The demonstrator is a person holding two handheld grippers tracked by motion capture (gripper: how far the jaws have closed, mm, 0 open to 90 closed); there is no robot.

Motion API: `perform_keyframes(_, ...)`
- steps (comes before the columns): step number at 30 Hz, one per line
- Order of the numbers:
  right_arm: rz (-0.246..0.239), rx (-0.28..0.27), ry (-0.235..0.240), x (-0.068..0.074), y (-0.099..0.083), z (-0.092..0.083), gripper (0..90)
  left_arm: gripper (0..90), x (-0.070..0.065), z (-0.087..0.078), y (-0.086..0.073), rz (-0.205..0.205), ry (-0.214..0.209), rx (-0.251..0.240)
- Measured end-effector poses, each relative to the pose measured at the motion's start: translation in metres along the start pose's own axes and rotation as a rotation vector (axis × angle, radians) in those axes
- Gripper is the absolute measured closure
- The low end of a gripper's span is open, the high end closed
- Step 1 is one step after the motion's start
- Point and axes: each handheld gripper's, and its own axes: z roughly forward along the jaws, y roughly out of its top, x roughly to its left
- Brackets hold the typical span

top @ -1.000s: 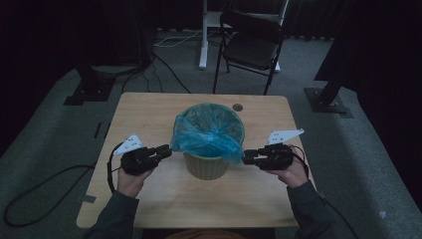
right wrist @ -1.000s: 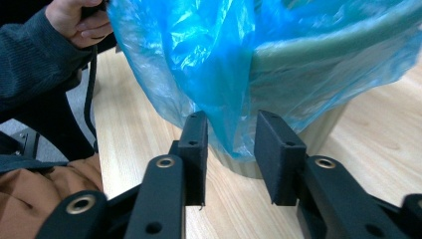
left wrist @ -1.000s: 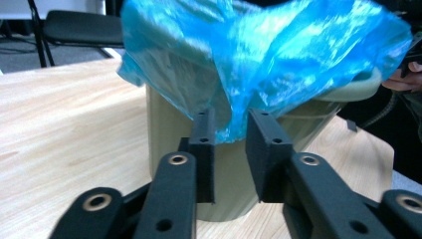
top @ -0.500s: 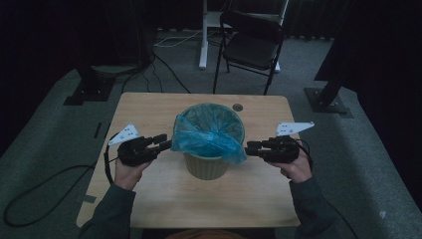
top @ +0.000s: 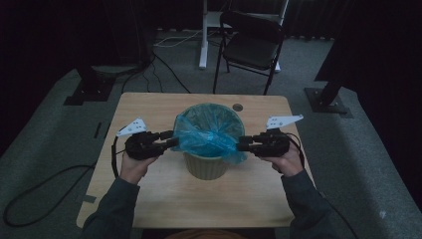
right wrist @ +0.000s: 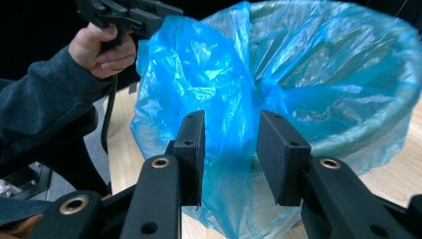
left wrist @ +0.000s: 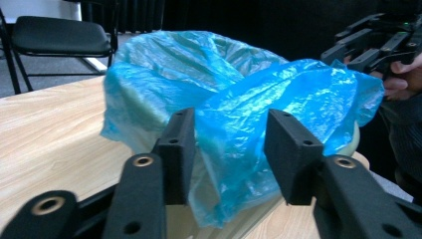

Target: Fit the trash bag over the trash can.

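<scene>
Dim room, wooden table [top: 149,199] | blue bag [top: 209,134] lines green bin [top: 205,167] at table centre | left gripper [top: 169,142] at bin's 9 o'clock: I see jaws spread, just been opening, bag film between, seemingly unpinched | right gripper [top: 241,144] at 3 o'clock: jaws apart, just been opening, film between | chair [top: 251,45] at 12 o'clock.

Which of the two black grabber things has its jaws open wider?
The left gripper: its gap around the blue bag looks wider than the right gripper's.
</scene>
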Motion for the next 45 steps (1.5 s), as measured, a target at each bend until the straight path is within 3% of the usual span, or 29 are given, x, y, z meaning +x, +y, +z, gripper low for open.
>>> perform_keyframes(4,-0.012,0.021,0.011,0.003,-0.002,0.003,76.6,69.0,-0.006,0.001,0.000,0.021,-0.004,0.005)
perform_keyframes(11,-0.038,0.033,0.003,0.010,-0.005,0.002,85.6,83.5,-0.016,-0.003,-0.004,0.047,-0.017,-0.012)
perform_keyframes(19,-0.059,0.042,0.025,0.016,-0.011,0.003,86.2,85.5,-0.023,-0.009,-0.014,0.061,-0.044,-0.009)
perform_keyframes(23,-0.067,0.062,0.041,0.017,-0.016,0.005,86.5,85.9,-0.025,-0.007,-0.023,0.062,-0.056,0.021)
perform_keyframes(31,-0.037,0.081,0.058,0.011,-0.025,0.013,87.5,85.9,-0.023,0.004,-0.037,0.049,-0.070,0.056)
perform_keyframes(35,-0.038,0.084,0.068,0.013,-0.027,0.014,87.4,86.4,-0.027,0.007,-0.037,0.068,-0.084,0.051)
perform_keyframes(39,-0.073,0.093,0.090,0.019,-0.027,0.017,87.5,86.3,-0.033,0.008,-0.036,0.094,-0.104,0.047)
perform_keyframes(45,-0.062,0.130,0.087,0.015,-0.032,0.024,88.1,86.5,-0.033,0.019,-0.045,0.116,-0.097,0.111)
